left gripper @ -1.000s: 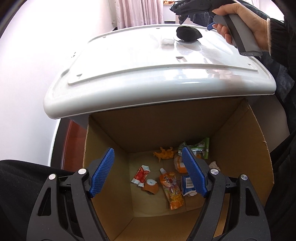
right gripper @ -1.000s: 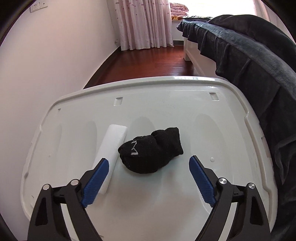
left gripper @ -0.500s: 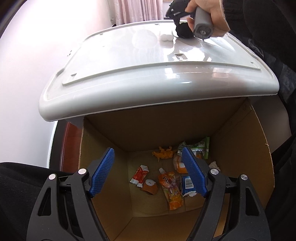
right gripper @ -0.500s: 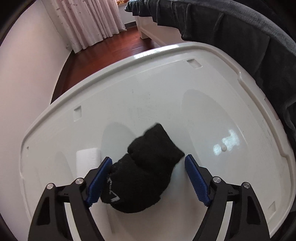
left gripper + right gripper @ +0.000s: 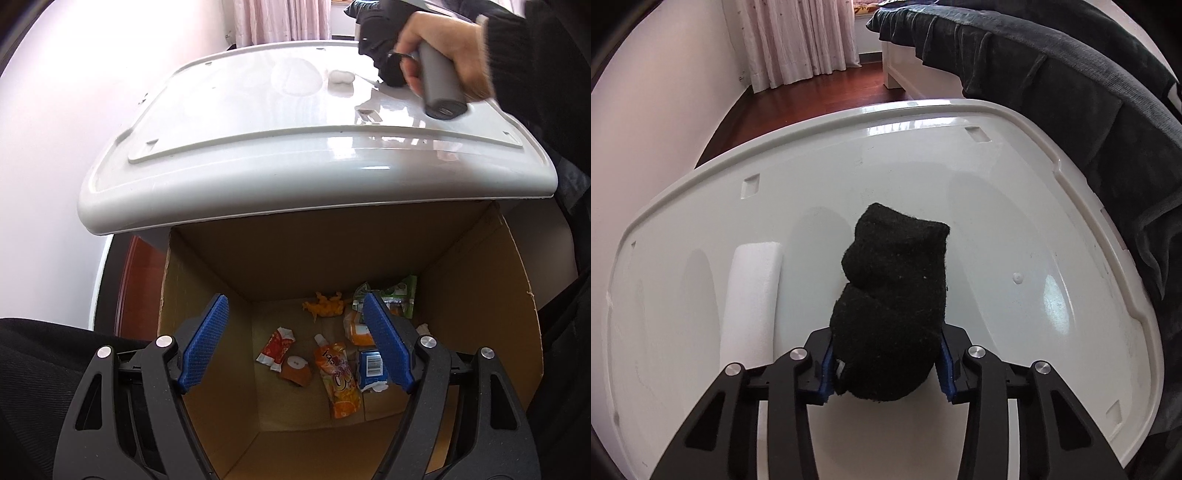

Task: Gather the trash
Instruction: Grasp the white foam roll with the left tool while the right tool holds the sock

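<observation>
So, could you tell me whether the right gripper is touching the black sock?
Touching: in the right wrist view the right gripper presses both blue pads against the black sock.

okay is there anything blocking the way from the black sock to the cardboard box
Nothing visible does. The right gripper is shut on the black sock on the white lid. The cardboard box is open-topped below the lid's near edge, and the left gripper hangs open above it.

Both downward — white lid shared
</observation>
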Tool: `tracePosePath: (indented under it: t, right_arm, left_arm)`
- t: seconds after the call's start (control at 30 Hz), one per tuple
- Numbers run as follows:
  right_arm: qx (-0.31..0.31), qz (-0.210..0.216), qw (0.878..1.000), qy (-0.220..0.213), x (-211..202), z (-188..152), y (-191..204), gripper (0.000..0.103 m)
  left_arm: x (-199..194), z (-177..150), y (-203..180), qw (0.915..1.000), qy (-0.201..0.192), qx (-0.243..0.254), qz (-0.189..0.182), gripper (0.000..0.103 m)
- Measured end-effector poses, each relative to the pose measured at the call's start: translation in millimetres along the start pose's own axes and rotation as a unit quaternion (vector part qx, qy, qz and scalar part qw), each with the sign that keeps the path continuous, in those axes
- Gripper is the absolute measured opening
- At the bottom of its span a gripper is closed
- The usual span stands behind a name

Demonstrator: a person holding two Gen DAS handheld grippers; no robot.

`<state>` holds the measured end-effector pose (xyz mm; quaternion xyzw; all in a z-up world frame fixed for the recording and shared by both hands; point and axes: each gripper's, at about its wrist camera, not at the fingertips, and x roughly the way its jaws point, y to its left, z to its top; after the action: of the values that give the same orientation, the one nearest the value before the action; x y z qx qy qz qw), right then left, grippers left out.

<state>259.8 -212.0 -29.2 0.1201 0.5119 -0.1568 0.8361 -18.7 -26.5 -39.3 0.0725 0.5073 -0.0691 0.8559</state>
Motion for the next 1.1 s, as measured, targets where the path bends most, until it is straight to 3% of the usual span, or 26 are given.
tracePosePath:
  t: [0.27, 0.43, 0.63, 0.87, 1.1]
  right_arm:
    - [-0.072, 0.051, 0.996, -0.012, -30, -42, -38, 0.041]
    - [-0.115, 0.071, 0.991, -0.012, -53, -73, -79, 0.041]
    - [-0.089, 0.077, 0.993, -0.027, -59, -83, -112, 0.041]
    - [-0.056, 0.106, 0.993, -0.012, -53, -77, -124, 0.042]
    - [-0.077, 0.108, 0.991, -0.014, -51, -79, -121, 0.043]
  left_arm:
    - [-12, 6, 3, 0.9997, -0.025, -0.004, 0.005, 0.074]
    - [-17, 31, 2, 0.9995, -0.030, -0.009, -0.004, 0.074]
    - [-5, 103, -7, 0.9985, -0.040, -0.024, -0.030, 0.074]
    - [37, 204, -36, 0.9978, -0.065, 0.012, -0.009, 0.074]
    - [89, 257, -49, 0.9988, -0.043, 0.015, -0.019, 0.074]
